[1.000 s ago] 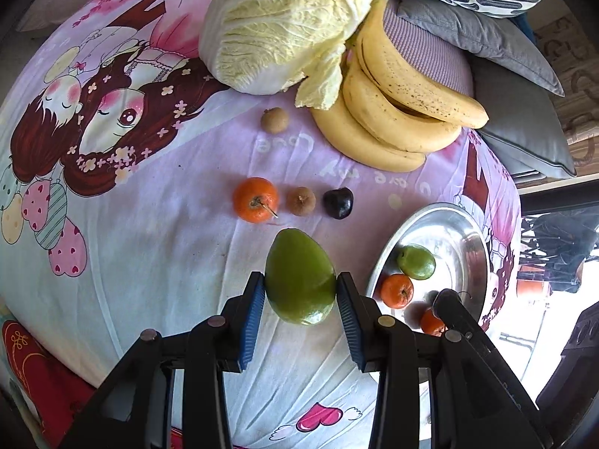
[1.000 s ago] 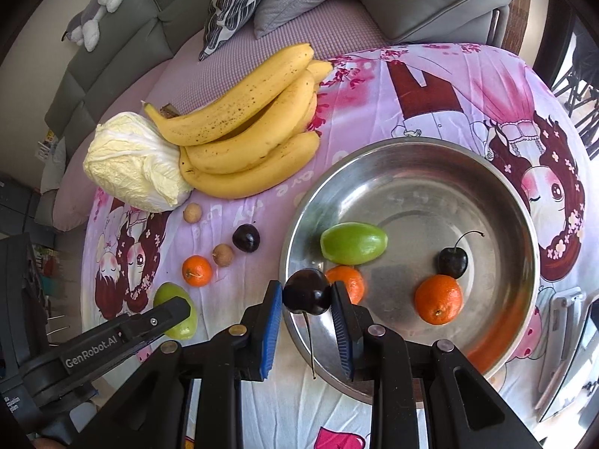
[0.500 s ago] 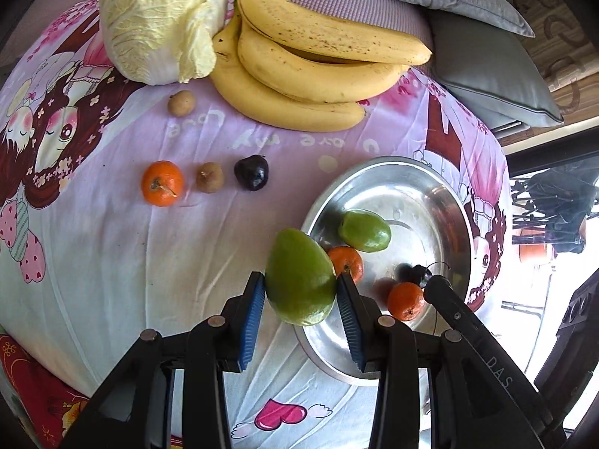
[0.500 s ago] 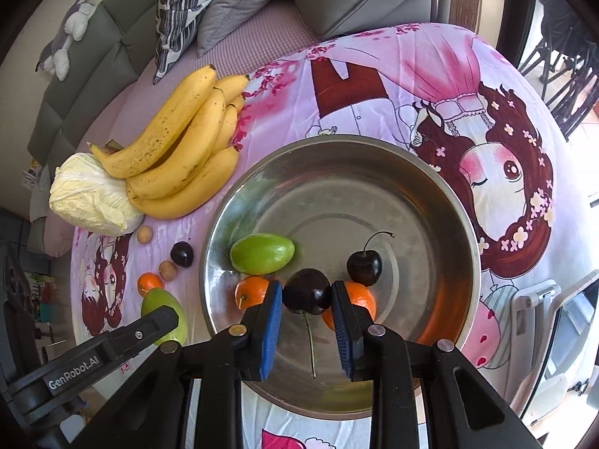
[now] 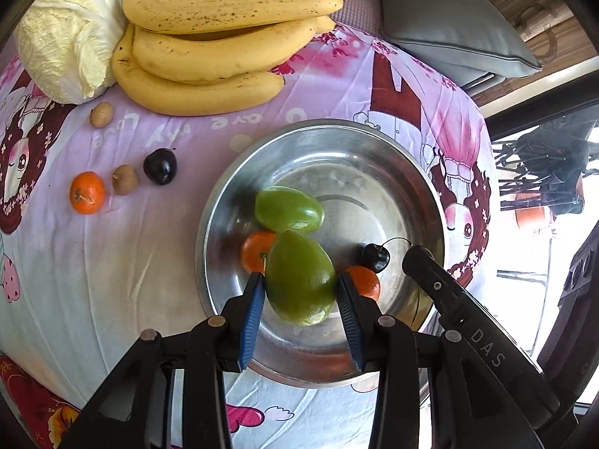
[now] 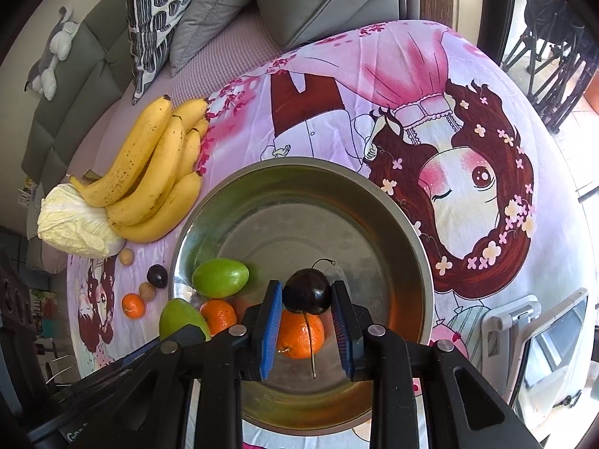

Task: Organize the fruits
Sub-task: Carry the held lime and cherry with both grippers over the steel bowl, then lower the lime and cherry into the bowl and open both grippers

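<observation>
- Left wrist view: the left gripper (image 5: 301,292) has its blue-padded jaws closed against the sides of a green mango (image 5: 299,278), held above the near half of the steel bowl (image 5: 423,191).
- In the bowl: a second green fruit (image 5: 289,208), two mandarins (image 5: 256,254) (image 5: 365,286) and a stemmed cherry (image 5: 374,257); one finger of the right gripper (image 5: 464,321) reaches over the bowl's right rim.
- On the printed cloth (image 5: 149,262) left of the bowl — a mandarin (image 5: 87,192), two small brown fruits (image 5: 125,179) (image 5: 101,114) and a dark plum (image 5: 160,166); beyond them, bananas (image 5: 209,52) touching a cabbage (image 5: 67,37).
- Right wrist view: the right gripper (image 6: 307,301) pinches a dark cherry (image 6: 307,291) between narrowly spaced jaws, its stem hanging down — directly over a mandarin (image 6: 299,331) in the bowl (image 6: 419,250).
- At lower left, the mango (image 6: 179,318) shows by the bowl's rim.
</observation>
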A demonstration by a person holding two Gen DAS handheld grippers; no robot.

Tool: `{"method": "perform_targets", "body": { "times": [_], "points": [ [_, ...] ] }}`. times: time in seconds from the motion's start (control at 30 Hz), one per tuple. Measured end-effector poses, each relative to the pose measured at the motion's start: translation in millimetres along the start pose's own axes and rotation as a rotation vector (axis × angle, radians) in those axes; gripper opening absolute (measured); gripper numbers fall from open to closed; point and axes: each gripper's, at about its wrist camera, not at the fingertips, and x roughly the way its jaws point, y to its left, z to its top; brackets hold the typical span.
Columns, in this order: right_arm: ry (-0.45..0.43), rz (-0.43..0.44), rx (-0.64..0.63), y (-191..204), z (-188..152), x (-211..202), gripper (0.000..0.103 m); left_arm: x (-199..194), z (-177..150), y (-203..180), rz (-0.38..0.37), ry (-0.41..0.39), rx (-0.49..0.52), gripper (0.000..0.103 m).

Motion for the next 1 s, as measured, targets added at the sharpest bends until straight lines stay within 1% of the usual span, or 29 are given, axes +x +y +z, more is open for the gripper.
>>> {"method": "perform_targets", "body": {
  "times": [0.33,0.4,0.7,1.0],
  "points": [
    [-0.003,-0.013,0.000,-9,13,2,0.029,14,3,-11,0.015,0.020,0.015,0.040],
    [-0.002,-0.015,-0.003,-10,15,3,0.029,16,4,-13,0.011,0.021,0.018,0.029],
    [0.005,-0.017,-0.011,-7,19,11,0.029,20,8,-19,0.003,0.023,0.035,0.029],
    [0.021,-0.034,-0.012,-8,19,23,0.029,26,10,-11,0.012,0.034,0.017,0.029]
  ]
}}
